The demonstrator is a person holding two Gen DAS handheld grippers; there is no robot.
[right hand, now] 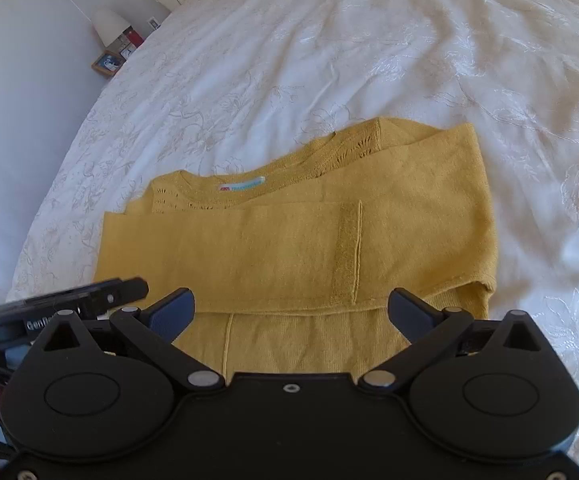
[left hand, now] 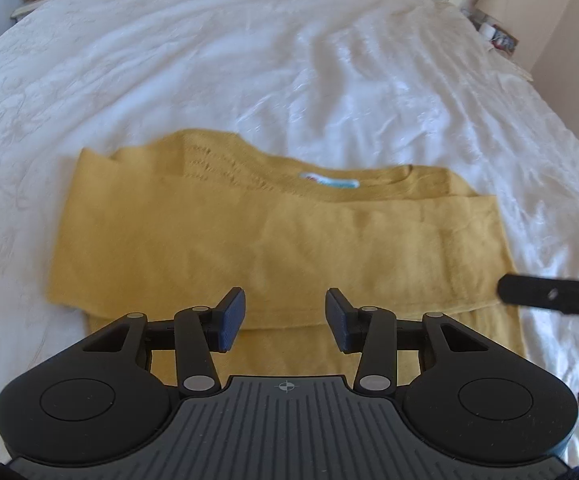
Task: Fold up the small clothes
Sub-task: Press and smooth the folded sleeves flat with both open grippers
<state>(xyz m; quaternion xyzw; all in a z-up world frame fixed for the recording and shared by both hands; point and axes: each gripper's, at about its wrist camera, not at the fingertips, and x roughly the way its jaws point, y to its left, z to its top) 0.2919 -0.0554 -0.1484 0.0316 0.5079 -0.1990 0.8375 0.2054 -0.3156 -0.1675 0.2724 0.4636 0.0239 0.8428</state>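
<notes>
1. Left wrist view: we hold the left gripper tilted down over the near part of the sweater, its fingers partly apart with nothing between them. No cloth touches the pads; we judge them ready to take the near edge.
2. The sweater lies flat on the bed, near us, neck and label on the far side. Both sleeves are laid across the chest as a band, which narrows the piece so that one more fold can finish it.
3. At the right edge, the tip of the right gripper reaches over the sweater's right side, placed beside ours, probably so that both take the hem together.
4. Right wrist view: the right gripper hovers above the near part of the sweater, fingers spread wide and empty. The sleeve band's lower edge runs just ahead of the tips.
5. The left gripper shows at the lower left, over the sweater's left edge.
6. We judge the sleeve step done and the bottom-to-neck fold still open; a grab of the band alone would undo the sleeves.
</notes>
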